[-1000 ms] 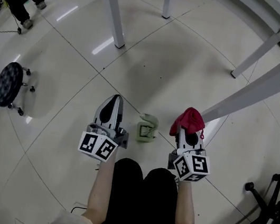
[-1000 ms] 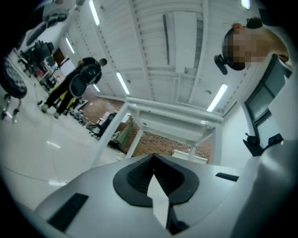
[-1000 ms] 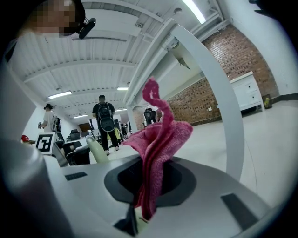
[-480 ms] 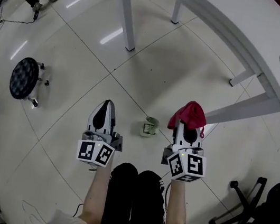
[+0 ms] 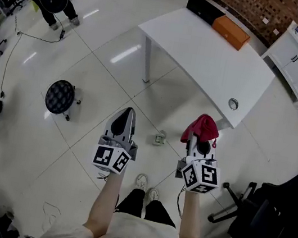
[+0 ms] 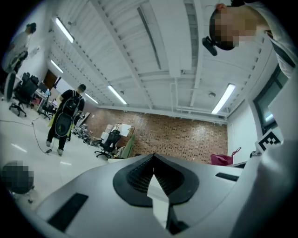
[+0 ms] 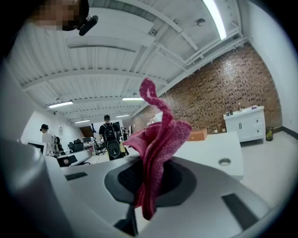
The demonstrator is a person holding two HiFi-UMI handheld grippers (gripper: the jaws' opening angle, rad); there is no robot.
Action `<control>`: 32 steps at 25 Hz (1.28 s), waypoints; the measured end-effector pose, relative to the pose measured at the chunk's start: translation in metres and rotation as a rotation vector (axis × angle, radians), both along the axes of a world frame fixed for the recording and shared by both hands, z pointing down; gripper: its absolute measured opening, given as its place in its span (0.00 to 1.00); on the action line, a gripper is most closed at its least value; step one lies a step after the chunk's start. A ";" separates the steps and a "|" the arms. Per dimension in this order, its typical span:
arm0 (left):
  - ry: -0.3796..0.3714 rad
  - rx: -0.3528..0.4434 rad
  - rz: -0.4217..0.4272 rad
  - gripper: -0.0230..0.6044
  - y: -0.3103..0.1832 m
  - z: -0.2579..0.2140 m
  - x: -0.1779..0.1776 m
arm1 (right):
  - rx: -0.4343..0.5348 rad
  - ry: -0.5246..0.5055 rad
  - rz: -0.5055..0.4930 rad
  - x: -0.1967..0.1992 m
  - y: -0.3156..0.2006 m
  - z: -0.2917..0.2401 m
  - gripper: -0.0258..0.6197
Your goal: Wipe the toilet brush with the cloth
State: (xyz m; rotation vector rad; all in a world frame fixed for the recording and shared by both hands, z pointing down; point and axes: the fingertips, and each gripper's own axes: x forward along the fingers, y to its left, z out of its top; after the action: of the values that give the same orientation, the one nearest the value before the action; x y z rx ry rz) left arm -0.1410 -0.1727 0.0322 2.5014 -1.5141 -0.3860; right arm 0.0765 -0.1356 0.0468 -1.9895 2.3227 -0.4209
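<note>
L gripper [image 5: 127,114] jaws shut, empty; R gripper [image 5: 200,143] clamped on red cloth [image 5: 201,127]; small green holder [image 5: 159,139] on floor [image 5: 99,78] below, contents too small to tell.

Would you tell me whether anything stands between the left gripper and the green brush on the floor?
Nothing visible does. In the head view the green brush sits on open floor just right of the left gripper, its jaws shut; the table stands beyond it.

Left hand-held gripper [image 5: 128,113] closed, empty; right hand-held gripper [image 5: 201,143] tight on cloth [image 5: 202,127]
</note>
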 end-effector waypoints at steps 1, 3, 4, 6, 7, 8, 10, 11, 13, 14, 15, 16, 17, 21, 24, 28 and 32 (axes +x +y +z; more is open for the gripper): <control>0.023 0.007 0.001 0.05 0.007 -0.011 -0.004 | 0.013 0.000 0.005 -0.001 0.008 -0.015 0.09; 0.059 0.013 -0.009 0.05 0.025 -0.024 -0.017 | 0.028 -0.006 0.009 -0.010 0.028 -0.031 0.09; 0.068 0.020 -0.014 0.05 0.036 -0.029 -0.023 | 0.036 -0.005 0.002 -0.017 0.039 -0.037 0.09; 0.076 0.040 -0.018 0.05 0.063 -0.040 -0.030 | 0.048 0.008 -0.019 -0.030 0.069 -0.048 0.09; 0.076 0.054 -0.018 0.05 0.080 -0.044 -0.030 | 0.052 0.014 -0.029 -0.035 0.087 -0.051 0.09; 0.076 0.066 -0.018 0.05 0.100 -0.048 -0.029 | 0.054 0.014 -0.037 -0.037 0.108 -0.052 0.09; 0.083 0.083 -0.018 0.05 0.144 -0.052 -0.027 | 0.050 0.004 -0.050 -0.039 0.156 -0.047 0.09; 0.089 0.089 -0.017 0.05 0.170 -0.054 -0.026 | 0.045 0.001 -0.054 -0.040 0.183 -0.043 0.09; 0.093 0.093 -0.007 0.05 0.227 -0.053 -0.024 | 0.034 0.012 -0.059 -0.042 0.239 -0.036 0.09; 0.088 0.089 0.001 0.05 0.256 -0.050 -0.023 | 0.029 0.023 -0.060 -0.042 0.267 -0.033 0.09; 0.079 0.081 0.010 0.05 0.285 -0.046 -0.022 | 0.026 0.032 -0.059 -0.043 0.294 -0.030 0.09; 0.068 0.070 0.018 0.05 0.313 -0.042 -0.022 | 0.023 0.037 -0.057 -0.045 0.320 -0.028 0.09; 0.060 0.059 0.023 0.05 0.339 -0.038 -0.023 | 0.020 0.039 -0.055 -0.045 0.345 -0.026 0.09; 0.043 0.048 0.036 0.05 0.416 -0.038 -0.027 | 0.010 0.034 -0.059 -0.052 0.421 -0.024 0.09; 0.027 0.068 0.066 0.05 0.445 -0.050 -0.030 | 0.022 0.030 -0.055 -0.063 0.451 -0.034 0.09; 0.058 0.088 0.093 0.05 0.471 -0.066 -0.043 | 0.035 0.032 -0.037 -0.088 0.473 -0.050 0.09; 0.066 0.105 0.114 0.05 0.487 -0.079 -0.056 | 0.058 0.050 -0.054 -0.122 0.490 -0.063 0.09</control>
State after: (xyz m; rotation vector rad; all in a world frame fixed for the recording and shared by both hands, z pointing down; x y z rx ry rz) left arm -0.1965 0.3147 -0.0471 2.6121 -1.3529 -0.5374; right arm -0.0452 0.3543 -0.0165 -1.9372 2.3947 -0.3062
